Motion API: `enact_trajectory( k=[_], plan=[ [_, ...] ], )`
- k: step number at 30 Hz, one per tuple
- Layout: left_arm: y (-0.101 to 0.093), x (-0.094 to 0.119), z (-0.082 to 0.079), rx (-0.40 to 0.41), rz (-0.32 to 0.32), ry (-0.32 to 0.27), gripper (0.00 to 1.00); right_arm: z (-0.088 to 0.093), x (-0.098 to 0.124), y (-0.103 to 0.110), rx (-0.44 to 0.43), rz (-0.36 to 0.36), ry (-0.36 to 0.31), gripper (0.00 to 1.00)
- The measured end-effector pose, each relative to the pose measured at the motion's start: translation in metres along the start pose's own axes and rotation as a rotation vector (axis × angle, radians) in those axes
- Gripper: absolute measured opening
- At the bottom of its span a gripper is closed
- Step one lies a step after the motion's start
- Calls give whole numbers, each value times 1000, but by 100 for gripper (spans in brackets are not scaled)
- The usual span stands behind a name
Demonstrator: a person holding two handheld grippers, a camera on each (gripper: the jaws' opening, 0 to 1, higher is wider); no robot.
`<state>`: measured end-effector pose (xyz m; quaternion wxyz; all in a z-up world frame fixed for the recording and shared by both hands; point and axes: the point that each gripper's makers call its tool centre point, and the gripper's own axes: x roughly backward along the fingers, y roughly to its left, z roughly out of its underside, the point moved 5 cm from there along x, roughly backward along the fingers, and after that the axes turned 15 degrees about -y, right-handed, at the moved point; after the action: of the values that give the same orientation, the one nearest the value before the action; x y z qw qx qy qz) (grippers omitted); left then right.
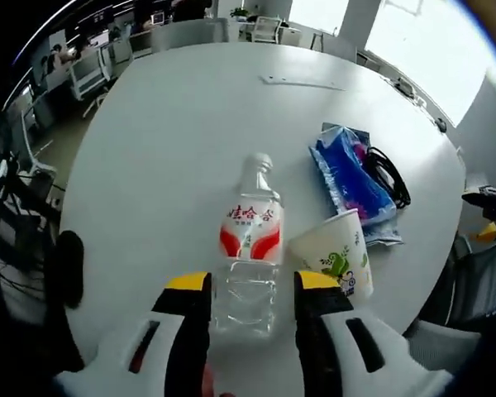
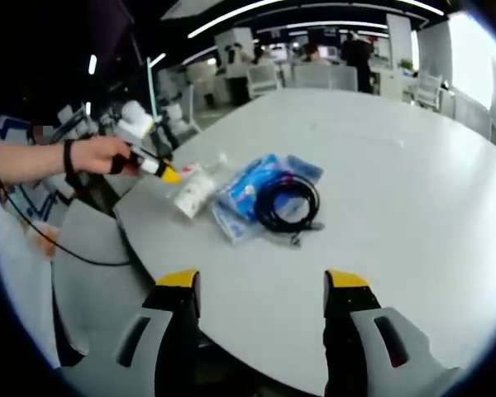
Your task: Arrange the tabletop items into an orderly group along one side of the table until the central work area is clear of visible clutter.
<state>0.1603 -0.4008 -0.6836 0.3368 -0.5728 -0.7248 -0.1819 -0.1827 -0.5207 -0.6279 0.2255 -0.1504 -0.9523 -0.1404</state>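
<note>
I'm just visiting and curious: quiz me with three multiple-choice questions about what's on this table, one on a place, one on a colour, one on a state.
1. Where does the black cable lie?
A. on the blue packet
B. inside the cup
C. on the floor

2. What colour are the tips of the tongs?
A. green
B. yellow
C. pink

3. How is the bottle lying?
A. upright, cap off
B. crushed flat
C. on its side between the left tongs

Answers: A, the cable is coiled on the packet. B, yellow tips show on the right tongs. C, the bottle lies flat, its base between the open left tongs, beside the cup.
</note>
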Motion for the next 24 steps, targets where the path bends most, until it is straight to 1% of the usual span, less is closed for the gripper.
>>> enact_trajectory(
  k=[2,3,4,8,13,17,24],
  plan=[
    [3,1,2,7,-10,1,34,-1,-1,0,0,0,0,59],
    [6,1,2,22,-21,-13,34,-1,-1,-1,1,0,-1,59],
    [6,1,4,46,-21,-12,34,-1,-2,0,1,-1,0,58],
    [4,4,7,30,-23,-17,33,-4,-4,2,6,-8,-1,58],
    [9,11,13,57,-40,-22,33,-8,-7,3,14,-17,-2,58],
    [10,19,21,57,-48,-19,33,-9,-9,4,17,-23,-4,58],
    [10,37,39,91,-73,-8,33,-9,-13,9,26,-41,2,58]
  ],
)
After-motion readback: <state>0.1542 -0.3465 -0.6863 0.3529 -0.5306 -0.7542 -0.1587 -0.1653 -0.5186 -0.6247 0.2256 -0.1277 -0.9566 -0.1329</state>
